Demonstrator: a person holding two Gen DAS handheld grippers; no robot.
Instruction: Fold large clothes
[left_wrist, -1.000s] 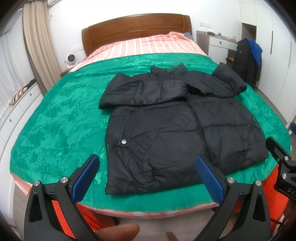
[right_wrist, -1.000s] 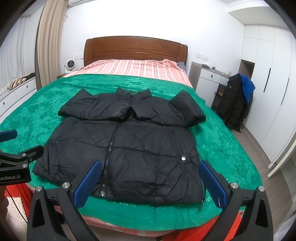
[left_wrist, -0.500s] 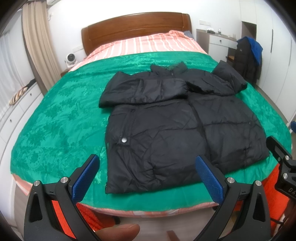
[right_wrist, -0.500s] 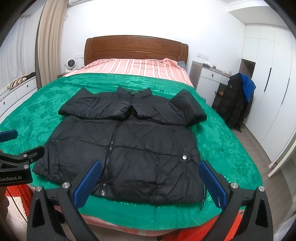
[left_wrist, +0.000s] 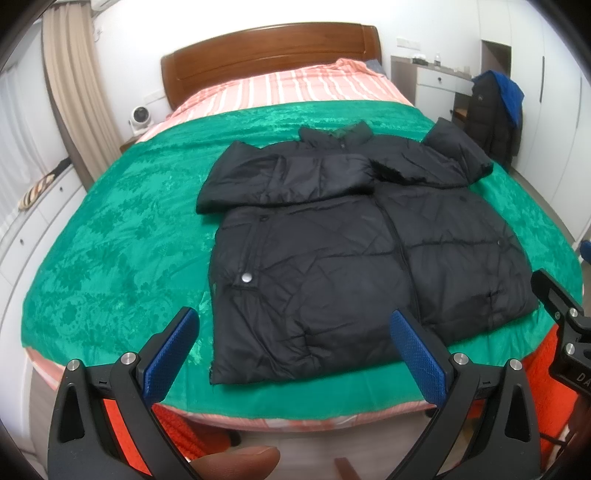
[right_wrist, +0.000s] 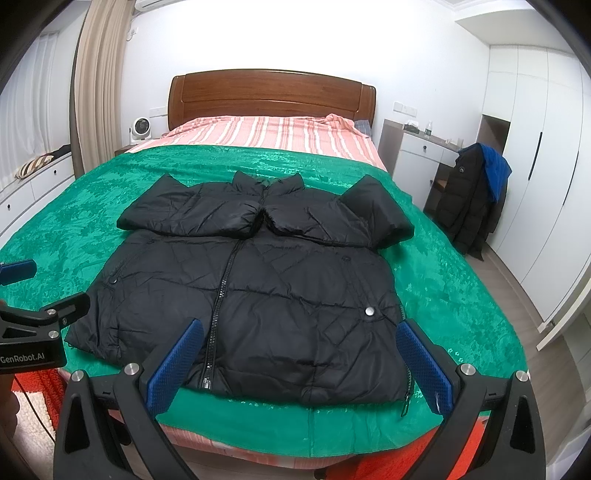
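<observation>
The black jacket (right_wrist: 251, 291) lies flat at frame centre on the green bedspread (right_wrist: 443, 295), sleeves folded across its chest. Left gripper (left_wrist: 295, 350) and right gripper (right_wrist: 299, 354) hover with fingers wide, holding nothing. Risk: slippery padded fabric may escape a shallow hem pinch.

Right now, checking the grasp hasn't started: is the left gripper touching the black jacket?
Apart. The left wrist view shows the left gripper open, short of the black jacket hem.
</observation>
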